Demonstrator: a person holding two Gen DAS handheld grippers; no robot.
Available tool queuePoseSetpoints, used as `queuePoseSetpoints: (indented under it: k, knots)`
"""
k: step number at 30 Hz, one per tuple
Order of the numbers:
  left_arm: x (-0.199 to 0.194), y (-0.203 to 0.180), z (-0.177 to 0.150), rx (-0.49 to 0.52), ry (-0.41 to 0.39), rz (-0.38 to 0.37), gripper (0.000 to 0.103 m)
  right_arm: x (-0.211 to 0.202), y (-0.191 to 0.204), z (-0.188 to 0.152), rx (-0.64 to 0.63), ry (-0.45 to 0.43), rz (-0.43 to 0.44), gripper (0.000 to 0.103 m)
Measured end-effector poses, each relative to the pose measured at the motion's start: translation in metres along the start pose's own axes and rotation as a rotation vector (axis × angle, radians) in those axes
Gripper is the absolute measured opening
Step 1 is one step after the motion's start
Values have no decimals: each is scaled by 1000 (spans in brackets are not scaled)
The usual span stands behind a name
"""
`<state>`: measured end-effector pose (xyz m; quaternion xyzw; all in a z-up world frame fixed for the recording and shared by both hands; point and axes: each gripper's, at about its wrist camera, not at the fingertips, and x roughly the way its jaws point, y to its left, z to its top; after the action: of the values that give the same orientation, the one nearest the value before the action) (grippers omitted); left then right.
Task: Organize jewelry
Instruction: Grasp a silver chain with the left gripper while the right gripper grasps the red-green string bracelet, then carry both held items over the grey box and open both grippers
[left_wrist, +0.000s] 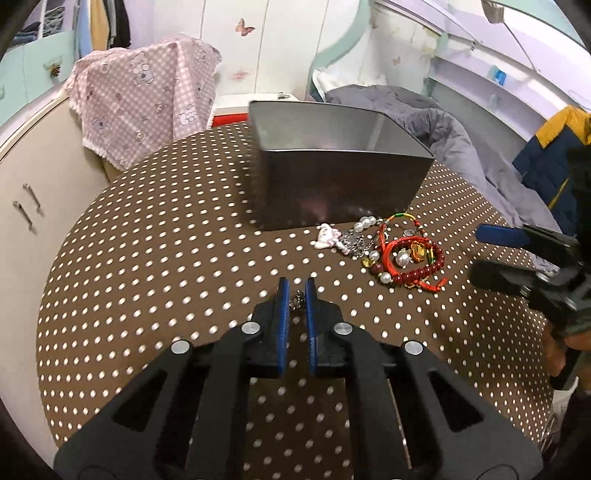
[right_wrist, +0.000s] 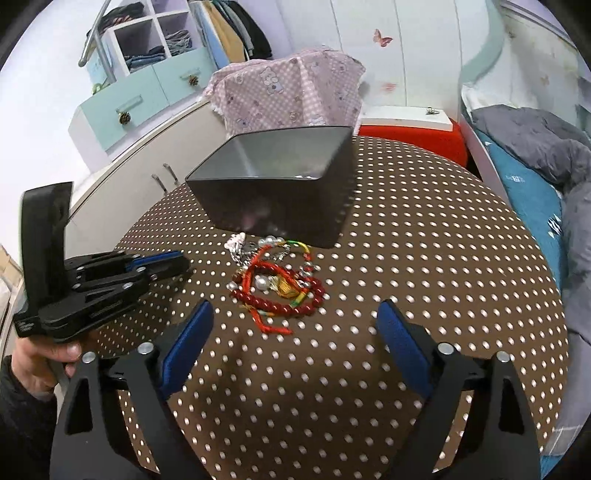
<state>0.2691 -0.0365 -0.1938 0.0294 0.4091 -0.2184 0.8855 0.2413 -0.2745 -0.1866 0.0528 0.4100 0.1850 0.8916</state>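
A dark grey, smooth-walled metal tin (left_wrist: 340, 184), square with rounded corners and open at the top, stands on a round table covered in brown cloth with white polka dots (left_wrist: 166, 258); its matte inside looks pale and its outer wall gives a dull reflection. Just in front of the tin, touching or almost touching its base, lies a tangled heap of jewelry (left_wrist: 391, 251): a bracelet of glossy dark red round beads (right_wrist: 280, 302), a knotted red cord with a loose end (right_wrist: 273, 326), large white pearls (left_wrist: 364, 223), a silvery chain piece and a small white-and-pink figure charm (left_wrist: 330, 240).

The left gripper (left_wrist: 296, 295), black plastic with blue ribbed pads (left_wrist: 283, 314), hovers over the cloth nearer the camera than the tin, its jaws drawn almost together on a small silvery metallic piece (left_wrist: 297, 300) pinched between them; what that piece is cannot be made out.

The right gripper (right_wrist: 295, 325) has its blue-padded fingers (right_wrist: 188, 343) spread wide and holds nothing, with the jewelry heap lying between it and the tin.

Behind the tin, a pink checked fabric with bear prints (right_wrist: 291, 92) drapes over something.
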Motion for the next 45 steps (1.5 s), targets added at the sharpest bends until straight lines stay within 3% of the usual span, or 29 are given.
queuePoseSetpoints:
  k: [6, 10, 12, 14, 29, 36, 45]
  knots:
    - [-13, 2, -3, -2, -17, -2, 8, 28, -2, 18, -14, 32, 10, 60]
    - [-16, 5, -1, -4, -22, -10, 8, 46, 3, 22, -93, 76, 16, 45]
    - [-17, 5, -2, -6, -23, -11, 8, 44, 4, 23, -109, 83, 33, 14]
    - [-17, 5, -2, -8, -26, -13, 8, 37, 4, 24, -114, 70, 44, 9]
    - [-49, 19, 21, -7, -112, -32, 8, -57, 1, 50, -66, -160, 136, 8]
    - [-68, 16, 40, 13, -165, -47, 8, -81, 8, 64, -101, -223, 119, 8]
    - [-92, 5, 103, 73, -263, -72, 8, -109, 23, 125, -166, -330, 108, 8]
